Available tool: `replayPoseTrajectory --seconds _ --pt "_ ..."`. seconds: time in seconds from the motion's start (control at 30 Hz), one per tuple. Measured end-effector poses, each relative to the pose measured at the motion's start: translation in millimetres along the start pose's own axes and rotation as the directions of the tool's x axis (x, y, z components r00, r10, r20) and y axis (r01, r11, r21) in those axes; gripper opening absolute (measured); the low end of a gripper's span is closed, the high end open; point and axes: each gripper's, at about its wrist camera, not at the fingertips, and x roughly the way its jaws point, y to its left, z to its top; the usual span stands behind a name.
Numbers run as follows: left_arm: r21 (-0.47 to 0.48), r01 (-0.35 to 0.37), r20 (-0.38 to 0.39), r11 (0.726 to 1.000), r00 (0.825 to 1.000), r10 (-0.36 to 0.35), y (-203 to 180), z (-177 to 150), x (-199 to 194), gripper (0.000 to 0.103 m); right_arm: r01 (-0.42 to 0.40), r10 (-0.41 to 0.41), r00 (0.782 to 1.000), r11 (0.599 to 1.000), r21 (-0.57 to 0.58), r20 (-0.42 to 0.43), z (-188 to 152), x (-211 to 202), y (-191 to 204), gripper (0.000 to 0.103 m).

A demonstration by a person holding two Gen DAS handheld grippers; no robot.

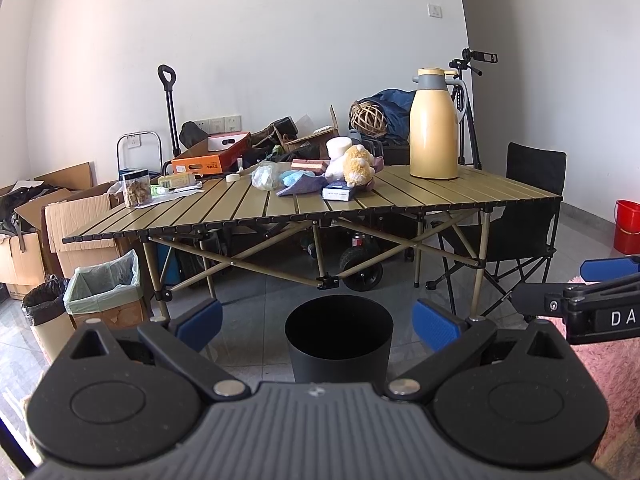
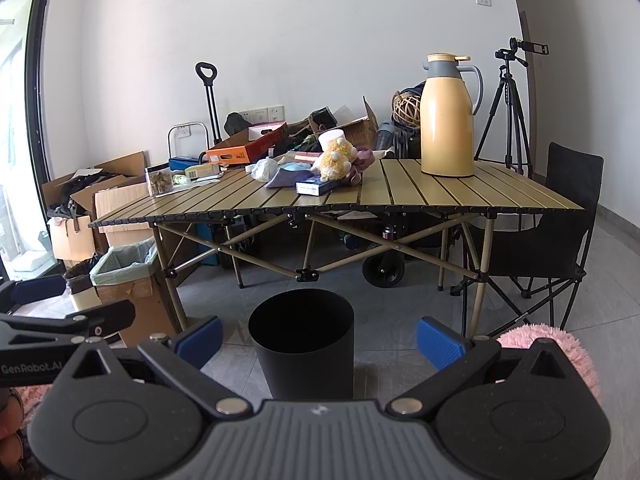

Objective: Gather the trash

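Observation:
A black round bin (image 1: 338,338) stands on the floor in front of the folding table (image 1: 440,196); it also shows in the right wrist view (image 2: 302,348). On the table lie a crumpled clear plastic bag (image 1: 265,176) (image 2: 264,169), a purple cloth (image 1: 298,186), a blue-white small box (image 1: 339,191) (image 2: 316,187) and a plush toy (image 1: 358,166). My left gripper (image 1: 318,322) is open and empty, just above the bin. My right gripper (image 2: 320,334) is open and empty, also near the bin. Each gripper shows at the edge of the other's view.
A yellow thermos jug (image 1: 434,128) stands at the table's right. A jar (image 1: 136,188) and tape roll (image 1: 233,177) sit at its left. A lined cardboard bin (image 1: 106,288) and cardboard boxes (image 1: 24,236) stand left, a black folding chair (image 1: 528,216) and red bucket (image 1: 628,226) right.

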Motion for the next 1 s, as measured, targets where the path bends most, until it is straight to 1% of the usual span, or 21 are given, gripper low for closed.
replayPoseTrajectory --seconds 0.13,1.0 --pt "0.0 -0.001 0.0 1.0 1.0 0.001 -0.3 0.1 -0.3 0.103 0.0 0.0 1.0 1.0 -0.001 0.002 7.8 0.0 5.8 0.103" --pt "0.0 -0.001 0.005 1.0 1.0 0.001 -0.7 -1.4 -2.3 0.103 0.001 -0.001 1.0 1.0 -0.004 0.007 4.7 -3.0 3.5 0.103"
